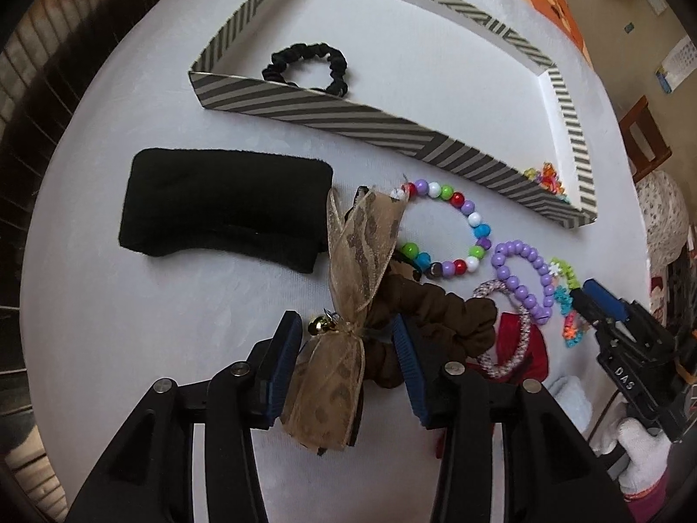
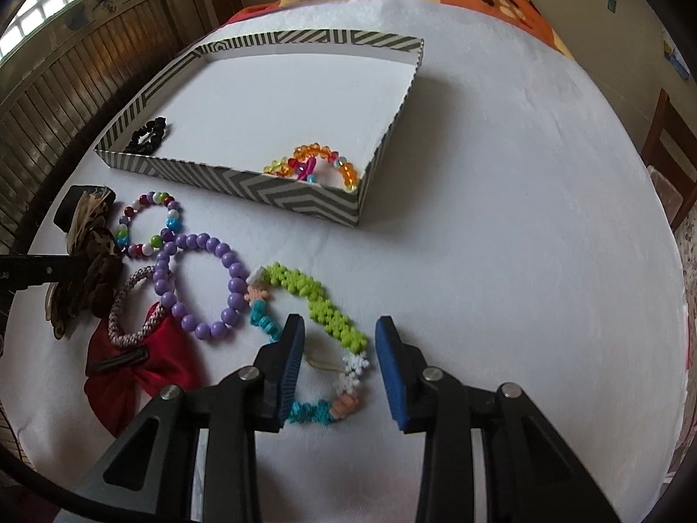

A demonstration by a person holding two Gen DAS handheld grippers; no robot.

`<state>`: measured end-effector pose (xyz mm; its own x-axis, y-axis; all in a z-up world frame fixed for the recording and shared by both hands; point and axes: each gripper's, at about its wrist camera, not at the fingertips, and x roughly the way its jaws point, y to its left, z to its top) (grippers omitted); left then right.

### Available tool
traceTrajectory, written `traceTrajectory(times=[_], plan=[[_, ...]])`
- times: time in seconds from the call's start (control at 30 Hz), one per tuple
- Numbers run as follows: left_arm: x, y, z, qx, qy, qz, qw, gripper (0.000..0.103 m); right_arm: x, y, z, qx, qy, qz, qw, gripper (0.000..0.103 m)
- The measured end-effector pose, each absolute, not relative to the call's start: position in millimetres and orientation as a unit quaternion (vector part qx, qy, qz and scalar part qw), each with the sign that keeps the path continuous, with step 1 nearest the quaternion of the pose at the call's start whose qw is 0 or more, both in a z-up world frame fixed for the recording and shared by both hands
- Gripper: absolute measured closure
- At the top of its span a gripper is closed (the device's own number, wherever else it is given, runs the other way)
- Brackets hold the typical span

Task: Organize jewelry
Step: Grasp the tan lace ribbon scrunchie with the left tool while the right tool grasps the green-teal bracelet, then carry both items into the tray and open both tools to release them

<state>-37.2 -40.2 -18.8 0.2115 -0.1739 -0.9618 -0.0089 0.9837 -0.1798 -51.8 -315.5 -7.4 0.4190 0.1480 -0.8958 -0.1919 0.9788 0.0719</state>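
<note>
Closest in, the left gripper [image 1: 346, 366] stands apart over a brown scrunchie [image 1: 440, 327] tied with a gauzy tan bow [image 1: 348, 270]; the bow lies between the blue pads, and nothing seems pinched. Only the left view shows a black folded cloth [image 1: 226, 209] beside it and the person's white-gloved hand [image 1: 640, 453] holding the other tool.

The right gripper [image 2: 340, 366] hangs spread over a green, white and teal beaded bracelet [image 2: 331, 331], its fingers straddling the loop without pressing it. The right view alone shows a red bow clip [image 2: 130, 370] clearly.

Next come a purple bead bracelet [image 2: 200, 287] and a multicoloured one [image 1: 448, 226]. Farthest, the striped tray [image 2: 279, 196] holds 2 things: a black scrunchie [image 1: 305, 67] and an orange bead bracelet [image 2: 322, 161], on the white tablecloth [image 2: 501, 261].
</note>
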Motion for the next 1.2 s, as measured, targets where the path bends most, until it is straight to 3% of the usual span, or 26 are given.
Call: traceTrajectory(times=[0.23,0.4,0.5,1.2], plan=[[-33.2,-40.7,-18.9,-0.065,0.62,-0.053,0.78,0.07,-48.6,-317.0,-8.3,-0.022,0.526,0.096,0.845,0.084],[-36.7,-42.1,-18.3,-0.059,0.611,-0.051,0.787,0.086,-51.7,-313.8,-7.4,-0.032,0.524,0.104,0.845,0.085],[-42.5,-38.5,-13.3,-0.072,0.607,-0.058,0.789,0.09,-57.0,-315.3,-0.3,-0.018,0.519,0.11,0.848,0.085],[-68.3,-29.9,76.2,-0.076,0.534,-0.052,0.84,0.09,-77.5,-316.5,93.7,-0.004,0.448,0.158,0.88,0.085]])
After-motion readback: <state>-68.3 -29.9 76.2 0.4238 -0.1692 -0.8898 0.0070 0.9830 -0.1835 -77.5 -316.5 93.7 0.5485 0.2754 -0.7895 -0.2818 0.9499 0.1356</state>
